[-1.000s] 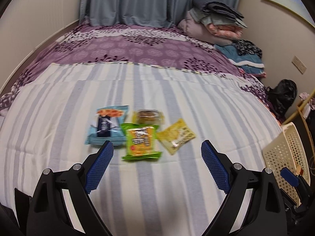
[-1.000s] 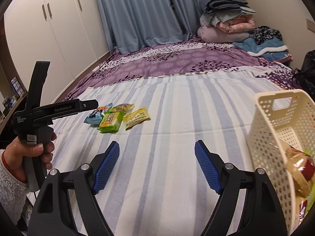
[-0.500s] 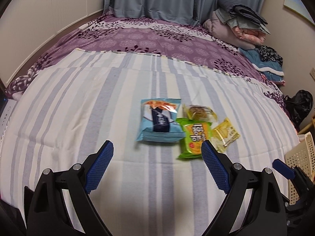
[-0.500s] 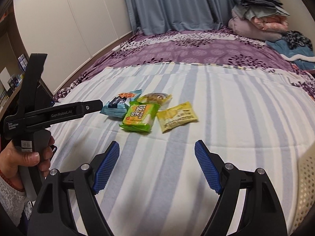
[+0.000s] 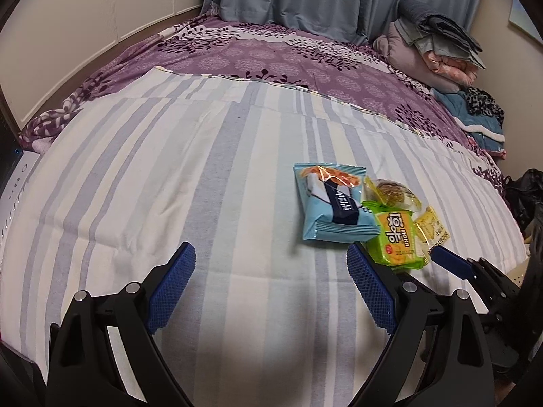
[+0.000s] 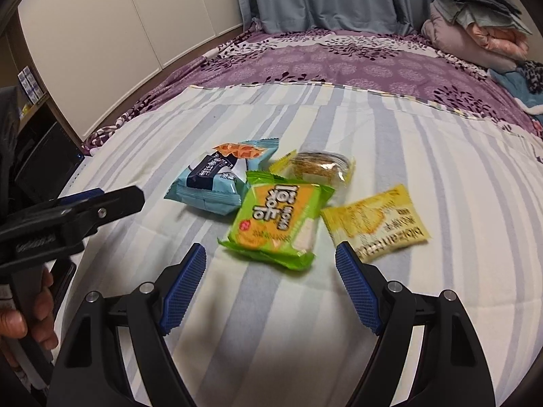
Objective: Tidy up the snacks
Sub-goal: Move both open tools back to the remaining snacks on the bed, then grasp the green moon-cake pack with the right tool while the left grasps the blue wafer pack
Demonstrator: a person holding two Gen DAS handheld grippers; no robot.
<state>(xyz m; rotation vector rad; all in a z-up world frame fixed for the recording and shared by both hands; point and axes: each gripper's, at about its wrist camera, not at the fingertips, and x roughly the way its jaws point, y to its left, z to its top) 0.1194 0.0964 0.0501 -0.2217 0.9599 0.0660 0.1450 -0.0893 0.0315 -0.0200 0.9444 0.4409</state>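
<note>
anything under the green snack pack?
The green snack pack overlaps an edge of the blue packet and the near edge of the clear-wrapped pastry. Elsewhere it appears to lie on the striped sheet; directly beneath is hidden.

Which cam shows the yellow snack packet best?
Right wrist: the yellow packet lies almost fully exposed on the striped sheet, with only a near corner behind the gripper finger. In the left wrist view it is mostly hidden behind the green packet.
</note>
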